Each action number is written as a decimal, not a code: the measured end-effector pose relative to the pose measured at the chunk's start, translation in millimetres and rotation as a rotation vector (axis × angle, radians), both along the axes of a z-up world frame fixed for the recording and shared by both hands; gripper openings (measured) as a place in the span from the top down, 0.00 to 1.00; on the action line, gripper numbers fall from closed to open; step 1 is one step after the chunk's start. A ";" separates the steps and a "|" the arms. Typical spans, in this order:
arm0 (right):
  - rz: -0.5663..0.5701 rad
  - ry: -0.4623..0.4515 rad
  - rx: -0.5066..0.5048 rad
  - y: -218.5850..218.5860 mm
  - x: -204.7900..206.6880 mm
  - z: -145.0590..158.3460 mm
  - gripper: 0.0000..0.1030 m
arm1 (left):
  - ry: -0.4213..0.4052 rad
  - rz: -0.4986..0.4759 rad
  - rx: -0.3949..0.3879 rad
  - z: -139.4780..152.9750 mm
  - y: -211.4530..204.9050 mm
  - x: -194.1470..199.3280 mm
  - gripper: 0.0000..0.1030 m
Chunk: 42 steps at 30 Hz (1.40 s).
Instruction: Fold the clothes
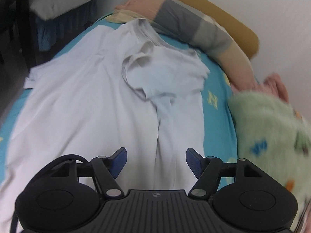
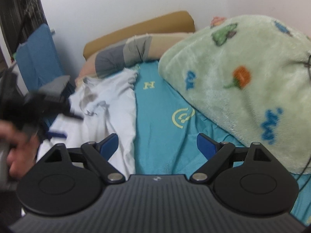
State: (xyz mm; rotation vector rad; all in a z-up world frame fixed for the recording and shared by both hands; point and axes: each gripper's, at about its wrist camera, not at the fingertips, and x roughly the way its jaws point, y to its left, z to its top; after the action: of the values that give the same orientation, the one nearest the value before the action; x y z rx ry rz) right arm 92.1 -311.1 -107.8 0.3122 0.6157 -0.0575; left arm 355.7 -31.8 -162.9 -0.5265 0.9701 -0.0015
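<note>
From the left wrist, the left gripper (image 1: 156, 164) hangs wide apart and holds nothing over the white shirt (image 1: 93, 101), which lies spread on the blue bed sheet (image 1: 217, 89) with one side flipped in, so the folding looks only just begun. From the right wrist, the right gripper (image 2: 157, 145) is wide too and holds nothing, beside the shirt's edge, near the green blanket (image 2: 243, 89)

Left hand-held gripper (image 1: 156, 162): matt black plastic, ribbed blue pads (image 1: 119, 162). Ahead of it, white shirt (image 1: 93, 101): thin, smooth cloth. To its right, green blanket (image 1: 272, 136): fuzzy fleece.
</note>
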 end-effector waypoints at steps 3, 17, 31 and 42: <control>-0.015 0.043 0.032 -4.0 20.0 -17.4 0.14 | -0.002 0.112 -0.116 -31.5 15.8 35.3 0.38; -0.014 0.098 0.143 -7.2 54.2 -50.7 0.14 | -0.054 0.106 -0.154 -35.6 50.6 70.9 0.97; 0.018 0.058 0.086 -1.5 47.6 -42.6 0.14 | -0.002 0.045 0.222 -32.7 85.2 60.0 0.83; 0.086 -0.052 0.096 10.1 36.5 -24.5 0.14 | -0.174 -0.150 0.321 70.8 29.2 -74.7 0.18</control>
State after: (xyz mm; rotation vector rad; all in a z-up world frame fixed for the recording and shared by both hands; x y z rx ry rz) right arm 128.6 -301.0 -132.3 0.3786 0.5804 0.0630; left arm 281.0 -2.6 -92.1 -0.1543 0.8172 -0.0255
